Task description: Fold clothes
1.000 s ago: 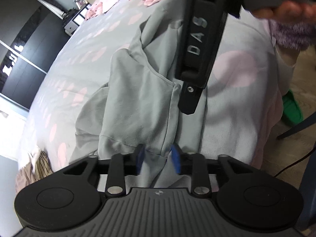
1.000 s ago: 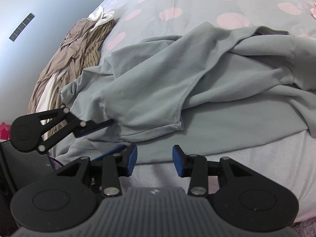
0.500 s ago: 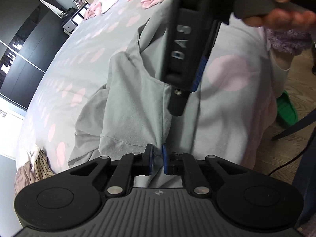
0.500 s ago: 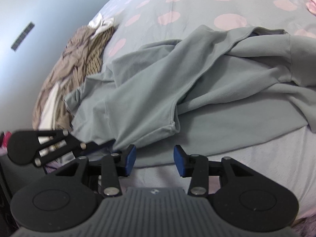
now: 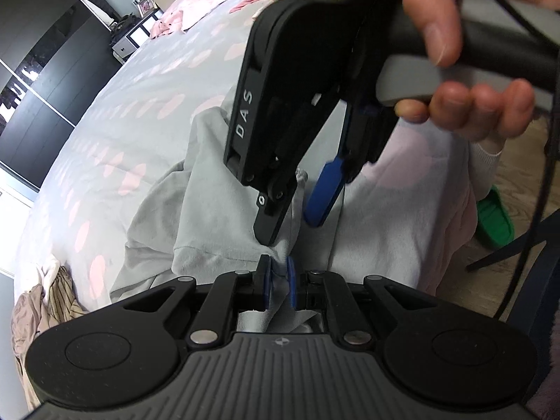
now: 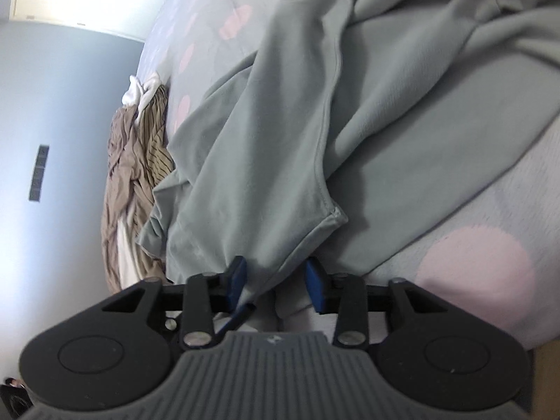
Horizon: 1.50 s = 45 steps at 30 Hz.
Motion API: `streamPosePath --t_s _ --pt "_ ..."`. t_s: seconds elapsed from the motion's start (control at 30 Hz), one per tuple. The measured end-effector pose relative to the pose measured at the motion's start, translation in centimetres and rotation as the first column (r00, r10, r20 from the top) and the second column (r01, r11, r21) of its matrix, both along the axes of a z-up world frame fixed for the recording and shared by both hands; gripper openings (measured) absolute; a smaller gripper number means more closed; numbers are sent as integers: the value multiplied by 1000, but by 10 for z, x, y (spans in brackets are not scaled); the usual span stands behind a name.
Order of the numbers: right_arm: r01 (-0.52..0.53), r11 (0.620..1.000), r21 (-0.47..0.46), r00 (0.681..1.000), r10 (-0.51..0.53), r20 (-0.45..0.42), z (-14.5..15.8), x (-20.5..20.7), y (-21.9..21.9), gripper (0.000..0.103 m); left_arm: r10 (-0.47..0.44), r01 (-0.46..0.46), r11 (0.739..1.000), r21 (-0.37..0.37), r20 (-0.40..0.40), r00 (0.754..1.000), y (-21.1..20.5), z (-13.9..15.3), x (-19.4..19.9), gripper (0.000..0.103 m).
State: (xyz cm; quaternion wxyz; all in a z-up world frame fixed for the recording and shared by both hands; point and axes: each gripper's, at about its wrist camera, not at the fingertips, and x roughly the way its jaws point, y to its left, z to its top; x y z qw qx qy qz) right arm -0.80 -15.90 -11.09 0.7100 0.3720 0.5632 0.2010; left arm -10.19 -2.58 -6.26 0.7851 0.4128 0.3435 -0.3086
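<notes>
1. Left gripper [image 5: 278, 281]: jaws clamped together on a pinch of the grey garment [image 5: 224, 210] at its hem, cloth bunched between the blue pads.
2. Right gripper [image 6: 276, 278]: jaws apart, straddling the hem edge of the same garment; cloth sits in the gap, not pinched.
3. In the left wrist view the right gripper [image 5: 297, 220] hangs just above the left one, tips pointing down at the garment, blue pad visible, black body lettered "DAS".
4. A hand [image 5: 465, 70] wraps the right gripper's handle, finger on the grey trigger [image 5: 407, 80].
5. The grey garment lies rumpled on the bed [image 6: 472, 280] near the edge, folds overlapping, a hemmed corner [image 6: 334, 215] sticking out just ahead of the right jaws.
6. Bed cover is pale grey with pink dots [image 5: 133, 178].
7. A pile of brown and striped clothes [image 6: 136, 175] sits on the bed beside the grey garment, touching its far edge.
8. Green slipper [image 5: 495, 220] on the wooden floor [image 5: 518, 182] beside the bed.
9. Dark wardrobe [image 5: 42, 87] across the room; pink bedding [image 5: 196, 10] at the far end of the bed.
</notes>
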Motion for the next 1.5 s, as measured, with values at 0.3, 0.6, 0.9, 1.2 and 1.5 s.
streamPosePath --t_s 0.3,0.6,0.9,1.2,1.5 --pt "-76 989 -127 986 94 140 33 -7 -2 3 -21 19 998 -63 -24 999 3 14 3 12" --pt "-246 887 -391 943 312 115 61 -19 -39 3 -40 15 982 -190 -128 991 12 55 17 17" --pt "-428 767 -479 868 496 19 48 -30 -57 3 -160 148 981 -129 -89 983 -25 77 68 18" --pt "-550 672 -497 796 601 -67 34 -36 -77 3 -323 322 946 -23 -29 946 -115 59 126 20" --pt "-570 716 -402 799 598 -67 24 -29 -78 3 -625 621 762 182 -42 779 -181 -1 174 20"
